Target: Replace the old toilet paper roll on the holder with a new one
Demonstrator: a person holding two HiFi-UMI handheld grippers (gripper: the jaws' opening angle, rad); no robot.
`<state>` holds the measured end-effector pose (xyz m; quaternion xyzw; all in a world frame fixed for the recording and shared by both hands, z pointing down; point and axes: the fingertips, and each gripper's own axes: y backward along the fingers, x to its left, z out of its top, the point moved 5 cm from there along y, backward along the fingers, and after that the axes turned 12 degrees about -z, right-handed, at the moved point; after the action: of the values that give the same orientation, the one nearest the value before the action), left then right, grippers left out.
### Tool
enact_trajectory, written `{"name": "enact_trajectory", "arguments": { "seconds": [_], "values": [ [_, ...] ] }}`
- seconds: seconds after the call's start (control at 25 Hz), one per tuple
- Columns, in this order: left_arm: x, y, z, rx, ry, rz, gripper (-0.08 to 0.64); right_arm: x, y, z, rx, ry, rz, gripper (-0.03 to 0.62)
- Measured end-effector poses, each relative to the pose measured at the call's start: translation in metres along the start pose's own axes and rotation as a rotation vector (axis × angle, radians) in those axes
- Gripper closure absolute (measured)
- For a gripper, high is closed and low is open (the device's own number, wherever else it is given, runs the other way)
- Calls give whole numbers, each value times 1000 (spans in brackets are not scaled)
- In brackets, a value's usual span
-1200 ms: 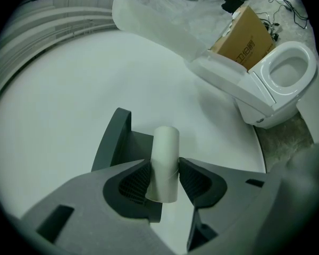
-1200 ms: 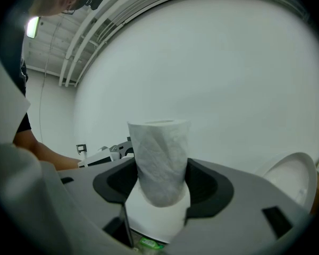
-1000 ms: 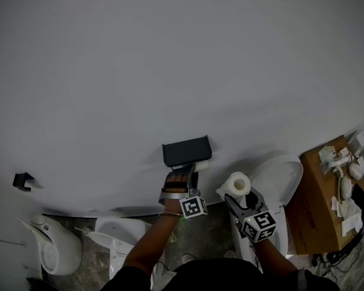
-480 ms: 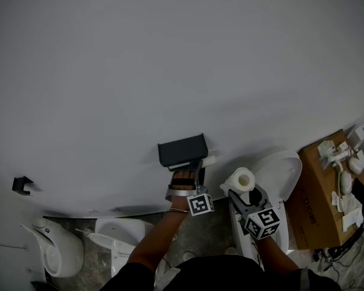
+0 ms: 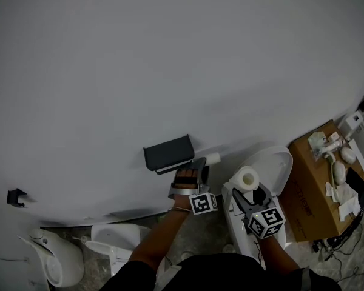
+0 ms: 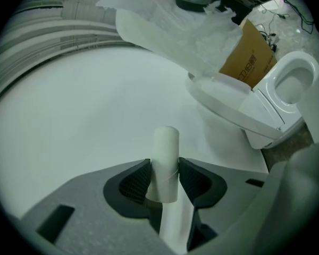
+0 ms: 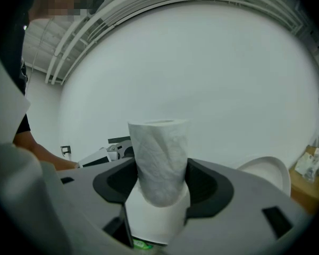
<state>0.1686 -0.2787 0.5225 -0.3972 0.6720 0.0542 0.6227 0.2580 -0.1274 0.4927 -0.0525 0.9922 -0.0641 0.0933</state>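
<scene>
The left tool (image 6: 165, 180) is clamping the spent cardboard tube (image 6: 166, 147) just right of the dark wall holder (image 5: 168, 153). The right tool (image 7: 160, 185) is squeezing the new roll (image 7: 159, 153), further right. I am judging that a gentle grip, leaving the core round, and a square line-up with the holder matter most.

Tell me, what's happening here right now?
Left gripper shut on pale cardboard tube, beside dark wall holder. Right gripper shut on white toilet paper roll. Nothing blocking.
</scene>
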Motion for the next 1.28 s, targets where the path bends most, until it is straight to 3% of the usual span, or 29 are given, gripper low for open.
{"name": "enact_trajectory", "arguments": {
  "seconds": [0.16,0.32,0.64,0.92,1.12,1.28],
  "values": [
    [4,6,9,-54,77,19,396,-13,6,-3,11,-2,-32,321],
    [14,20,13,-145,201,53,396,-19,8,-4,10,-2,-52,321],
    [36,55,5,-391,620,71,400,-17,8,-5,9,0,-49,321],
    [45,86,-13,-511,884,113,400,-3,11,-13,22,-5,-23,320],
    [50,113,-23,-591,1025,142,400,6,11,-12,13,0,-2,321],
    [46,126,-34,-589,1062,152,400,18,9,-14,8,-4,18,321]
  ]
}}
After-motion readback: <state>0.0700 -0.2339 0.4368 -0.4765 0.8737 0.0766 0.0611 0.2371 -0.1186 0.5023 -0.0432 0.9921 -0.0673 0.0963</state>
